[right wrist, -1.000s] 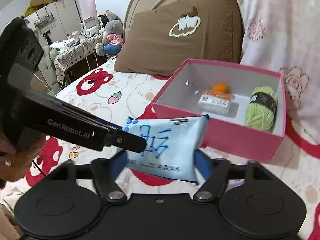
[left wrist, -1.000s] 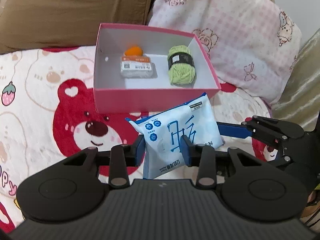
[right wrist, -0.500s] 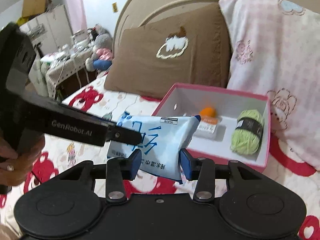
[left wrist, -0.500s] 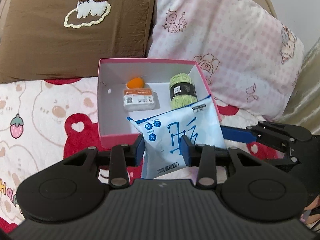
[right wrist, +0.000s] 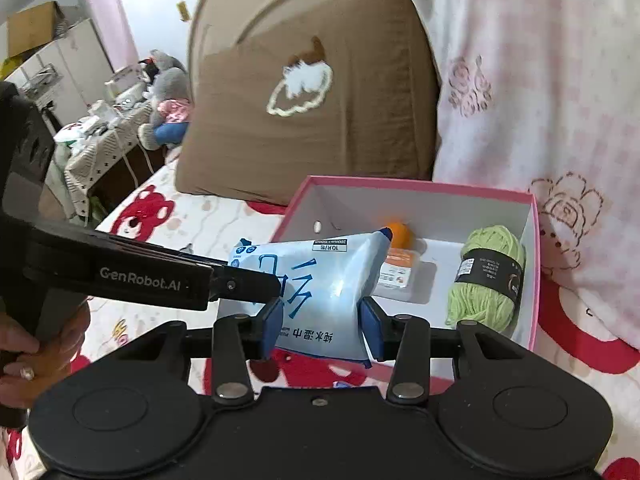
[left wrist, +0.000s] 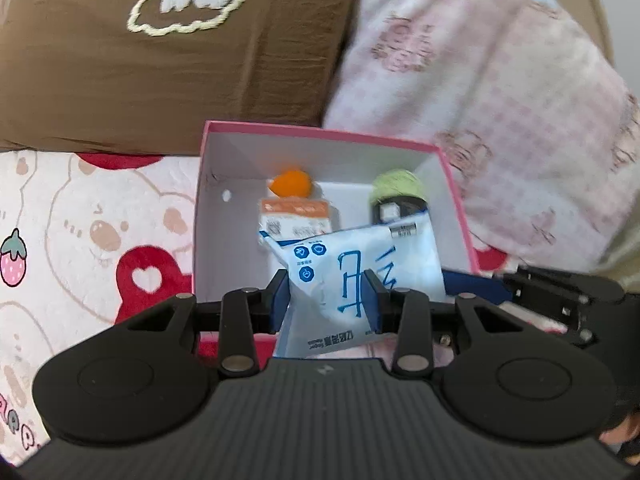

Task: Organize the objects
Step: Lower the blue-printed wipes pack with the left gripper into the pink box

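Wipes packet [left wrist: 352,276] is clamped at opposite ends by left tongs [left wrist: 325,300] and right tongs [right wrist: 320,322], long axis spanning both, hanging over pink box [left wrist: 320,132] near edge, lower centre frame.

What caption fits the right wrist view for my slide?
Both grippers, right and left, clamp a blue wet-wipe pack at the pink box holding green yarn.

Both grippers are matte black with blue finger pads [right wrist: 272,326], silver screws at the finger pivots and round discs on a ribbed body; the left gripper [right wrist: 248,286] reads "GenRobot.AI" in white
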The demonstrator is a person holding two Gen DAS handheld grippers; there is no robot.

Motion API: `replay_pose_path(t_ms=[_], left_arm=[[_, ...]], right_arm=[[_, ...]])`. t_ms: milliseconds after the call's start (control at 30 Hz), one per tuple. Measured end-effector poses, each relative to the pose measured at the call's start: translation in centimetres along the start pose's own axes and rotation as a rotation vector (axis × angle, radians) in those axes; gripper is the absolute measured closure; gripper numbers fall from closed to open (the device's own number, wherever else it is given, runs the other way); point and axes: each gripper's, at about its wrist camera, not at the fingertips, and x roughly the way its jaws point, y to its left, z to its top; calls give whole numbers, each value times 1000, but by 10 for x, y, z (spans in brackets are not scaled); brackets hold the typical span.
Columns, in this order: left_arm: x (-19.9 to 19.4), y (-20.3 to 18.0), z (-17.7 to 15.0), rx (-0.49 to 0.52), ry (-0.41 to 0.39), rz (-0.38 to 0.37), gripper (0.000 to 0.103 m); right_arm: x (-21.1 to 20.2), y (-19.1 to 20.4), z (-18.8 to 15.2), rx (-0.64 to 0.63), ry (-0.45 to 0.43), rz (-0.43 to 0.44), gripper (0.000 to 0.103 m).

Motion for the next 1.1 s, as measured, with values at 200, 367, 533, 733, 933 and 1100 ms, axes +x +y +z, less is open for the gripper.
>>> replay_pose_path(t_ms=[200,367,533,733,933,1100], left_arm=[[43,6,11,14,71,45,66],[61,18,6,-32,86,41,66],[73,22,4,-41,109,47,67],[83,25,2,-45,130,67,66],[97,29,2,-66,155,91,66],[113,32,0,-85,176,116,66]], right_arm=[[49,-25,9,55,65,-9,55],[67,-38,-1,109,102,14,55],[79,-48,-7,149,125,39,55],[91,-50,-11,145,149,40,55],[108,-55,-17,166,176,45,55],[123,-63,-20,179,195,43,55]])
